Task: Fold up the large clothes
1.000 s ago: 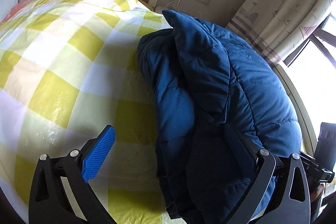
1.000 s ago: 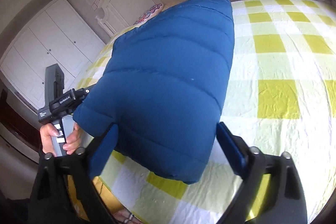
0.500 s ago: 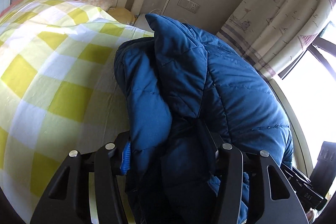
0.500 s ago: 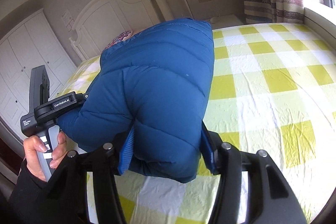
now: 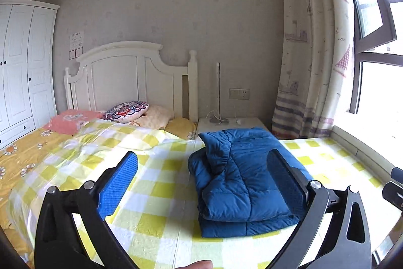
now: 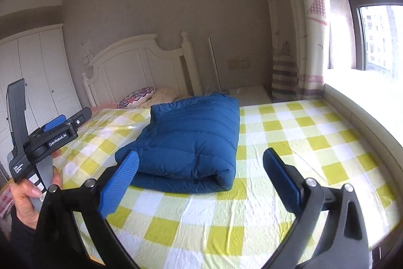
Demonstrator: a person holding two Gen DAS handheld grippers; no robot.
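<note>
both hand-held grippers (image 5: 201,183) (image 6: 201,180) wide, clear of folded jacket (image 5: 241,178)

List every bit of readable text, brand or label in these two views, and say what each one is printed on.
"GenRobot.AI": white lettering on the black body of the left claw, seen in the right wrist view.
Small white label lower on that device's handle: two or three lines, too small to read.
Paper notice on the wall beside the headboard: printed lines, too blurred to read.
Nothing readable on the blue jacket, the curtain or the wall socket.
</note>
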